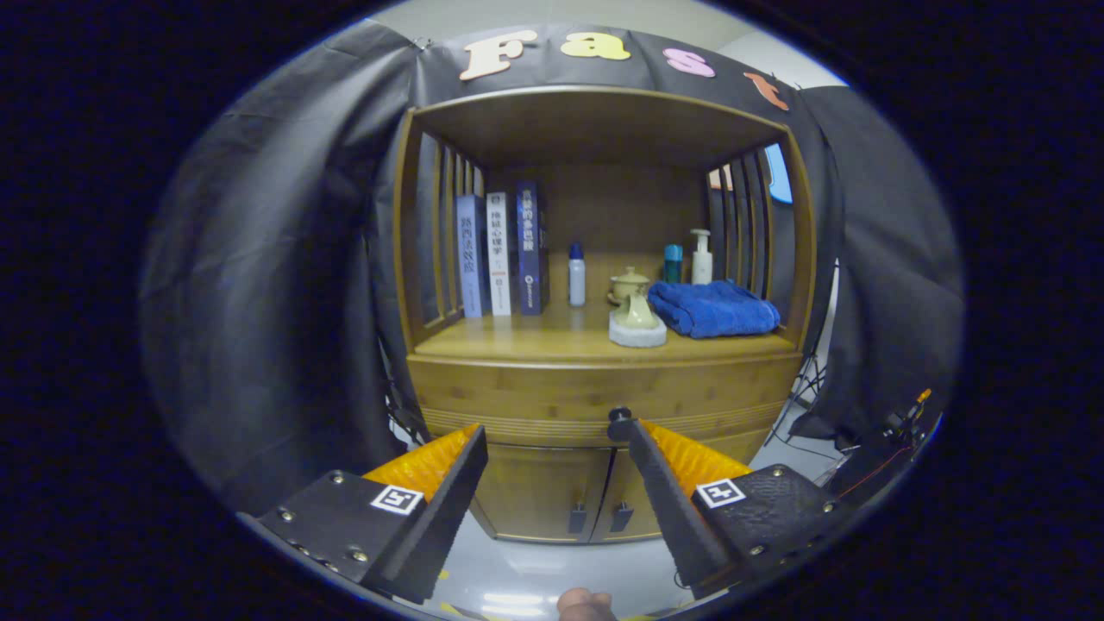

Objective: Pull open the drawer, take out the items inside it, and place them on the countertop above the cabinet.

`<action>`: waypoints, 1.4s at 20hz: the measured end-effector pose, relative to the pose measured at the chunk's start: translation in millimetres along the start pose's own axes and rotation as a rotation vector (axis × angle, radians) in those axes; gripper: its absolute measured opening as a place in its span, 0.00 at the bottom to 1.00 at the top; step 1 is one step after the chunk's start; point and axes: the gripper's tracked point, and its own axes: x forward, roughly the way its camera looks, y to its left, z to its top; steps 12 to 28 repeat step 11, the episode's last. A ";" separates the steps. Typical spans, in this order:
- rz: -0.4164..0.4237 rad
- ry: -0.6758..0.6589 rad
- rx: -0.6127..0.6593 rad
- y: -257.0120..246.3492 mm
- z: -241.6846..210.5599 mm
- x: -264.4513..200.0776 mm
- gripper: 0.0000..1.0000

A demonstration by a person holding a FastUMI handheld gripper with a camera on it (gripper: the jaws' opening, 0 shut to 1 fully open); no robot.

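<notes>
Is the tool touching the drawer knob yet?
Cannot tell. In the gripper view the open tool has one fingertip overlapping the drawer knob, but a single view leaves contact or a gap in depth unclear.

Three upright books (500,253) stand at the left of the shelf. Right of them stands a small white bottle (577,276) with a blue cap. A pale lidded cup (629,284) sits farther right, with a pale vessel on a white stand (637,323) nearer. A folded blue towel (712,309) lies at right; behind it stand a teal bottle (673,263) and a white pump bottle (702,257).
</notes>
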 end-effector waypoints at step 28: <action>0.097 -0.126 0.097 4.0 101.5 -90.1 0.99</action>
